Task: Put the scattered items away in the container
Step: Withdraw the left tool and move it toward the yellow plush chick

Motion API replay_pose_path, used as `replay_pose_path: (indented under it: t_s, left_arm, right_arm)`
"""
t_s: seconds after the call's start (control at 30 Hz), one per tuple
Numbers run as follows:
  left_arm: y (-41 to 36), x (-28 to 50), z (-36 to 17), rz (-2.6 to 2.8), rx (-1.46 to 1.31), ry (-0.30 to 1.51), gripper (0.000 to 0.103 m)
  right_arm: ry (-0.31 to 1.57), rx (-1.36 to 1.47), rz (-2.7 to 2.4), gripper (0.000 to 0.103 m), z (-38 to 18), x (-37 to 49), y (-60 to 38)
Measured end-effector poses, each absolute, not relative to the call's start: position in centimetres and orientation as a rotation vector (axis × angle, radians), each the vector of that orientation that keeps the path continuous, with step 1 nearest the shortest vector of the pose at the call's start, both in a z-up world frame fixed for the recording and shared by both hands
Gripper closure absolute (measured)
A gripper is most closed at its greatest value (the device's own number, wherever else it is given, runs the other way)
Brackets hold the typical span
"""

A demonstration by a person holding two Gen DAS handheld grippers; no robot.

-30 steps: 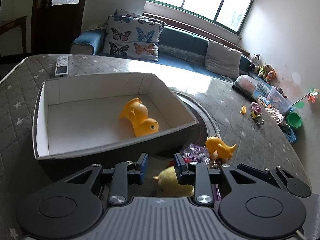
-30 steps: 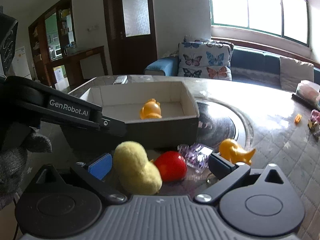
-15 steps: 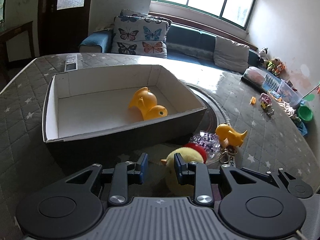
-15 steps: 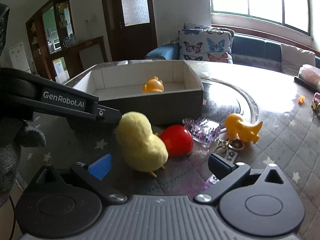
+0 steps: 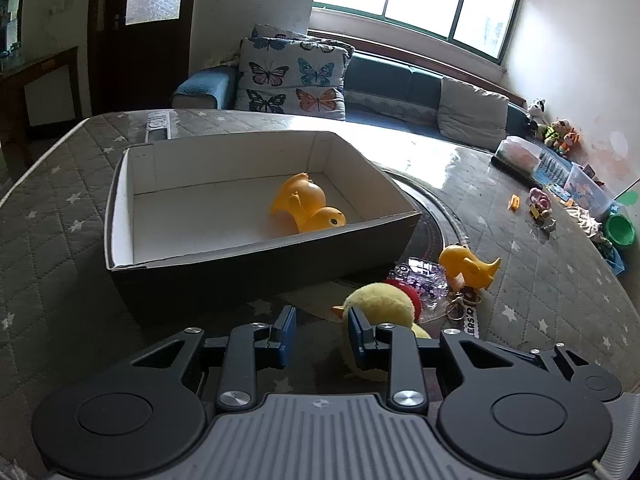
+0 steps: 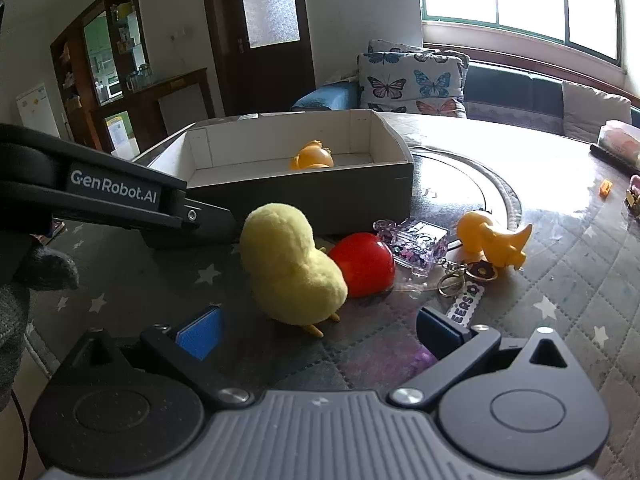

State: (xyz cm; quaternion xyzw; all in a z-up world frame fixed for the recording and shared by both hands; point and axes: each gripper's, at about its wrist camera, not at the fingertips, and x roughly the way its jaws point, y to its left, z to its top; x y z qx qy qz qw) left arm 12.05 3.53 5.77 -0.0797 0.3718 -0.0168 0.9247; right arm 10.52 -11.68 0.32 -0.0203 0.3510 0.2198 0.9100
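A grey box (image 5: 260,246) with a white inside holds an orange rubber duck (image 5: 304,208). In front of it lie a yellow plush chick (image 5: 380,308), a red ball (image 6: 364,264), a clear glitter keychain (image 6: 416,248) and an orange toy (image 6: 492,240). My left gripper (image 5: 320,332) is open with nothing between its fingers. The chick sits just beyond its right finger. My right gripper (image 6: 320,332) stands wide open, low over the table, with the chick (image 6: 292,272) a little ahead of its gap and apart from both pads. The left gripper's black housing (image 6: 112,192) reaches in from the left.
The table has a grey quilted cover (image 5: 60,240) with stars. A remote control (image 5: 158,128) lies at its far edge, with small toys (image 5: 540,208) and a green bowl (image 5: 620,230) at the right. A gloved hand (image 6: 40,272) shows at the left. A sofa stands behind.
In the left wrist view the box and toys have slid right and farther off, and the chick has come out from under the fingers. The right gripper has sunk slightly. Neither jaw width changed.
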Motion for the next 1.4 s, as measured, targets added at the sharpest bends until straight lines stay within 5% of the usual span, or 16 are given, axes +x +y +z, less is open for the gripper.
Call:
replay_pose_path:
  t_s: [1.4]
  left_arm:
    - [2.5, 11.8, 3.4, 0.035, -0.101, 0.862, 0.072]
  right_arm:
    - [0.769, -0.030, 0.448, 0.000, -1.2, 10.2, -11.3]
